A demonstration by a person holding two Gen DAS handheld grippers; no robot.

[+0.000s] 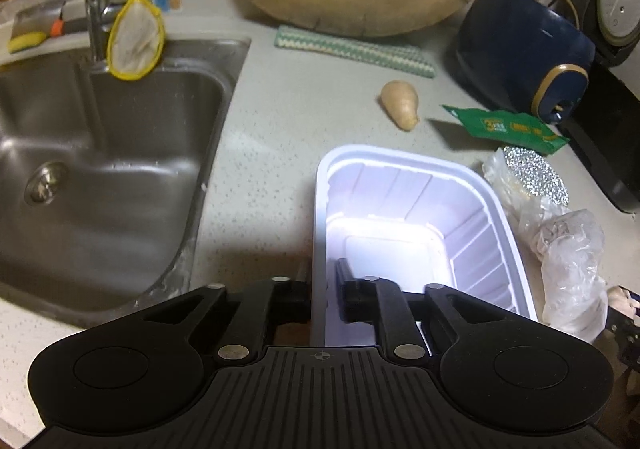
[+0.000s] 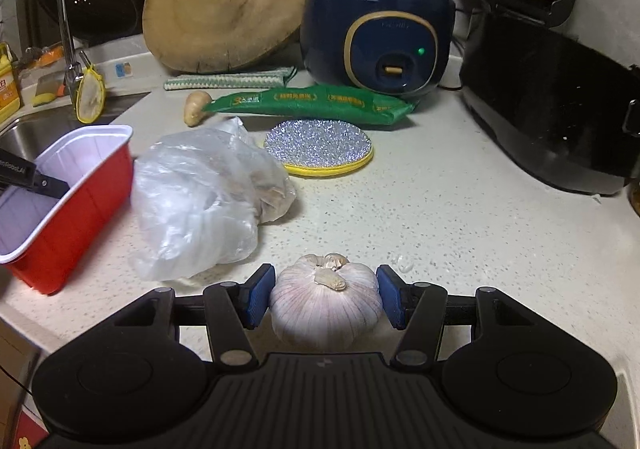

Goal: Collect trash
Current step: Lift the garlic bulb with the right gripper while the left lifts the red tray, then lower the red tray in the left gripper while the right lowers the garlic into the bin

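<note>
The left gripper (image 1: 324, 289) has its fingers drawn narrow and pinched on the near wall of the red rectangular plastic tub with a white inside (image 2: 76, 185), one finger (image 1: 346, 281) inside and the other outside the rim. In my judgement this tub serves as the bin for the collecting, and the step in hand is bringing it, or steadying it, near the rubbish on the speckled pale desk (image 2: 440, 209).

The right gripper (image 2: 326, 299) has its blue-padded fingers (image 2: 259, 299) half spread around a whole white garlic bulb with a dry stem (image 2: 326, 301). The pads sit at the bulb's two sides, seemingly in contact, though the view does not show for certain that they press.

The things likely to be trash lie between the two: a crumpled clear plastic bag with brownish scraps inside (image 2: 200, 201) just beside the tub, a long green printed food wrapper (image 2: 316, 105) farther back, and a round glittery silver pad with a yellow edge (image 2: 318, 147) between them (this pad may be a scourer and not rubbish at all).

The tub itself is empty as far as both views show: only its ribbed white walls and bare floor. The steel sink (image 1: 112, 169) to the left holds nothing visible either.

The next move, as I judge it, calls for deciding whether the garlic belongs in the tub, then carrying it over the rim.
</note>
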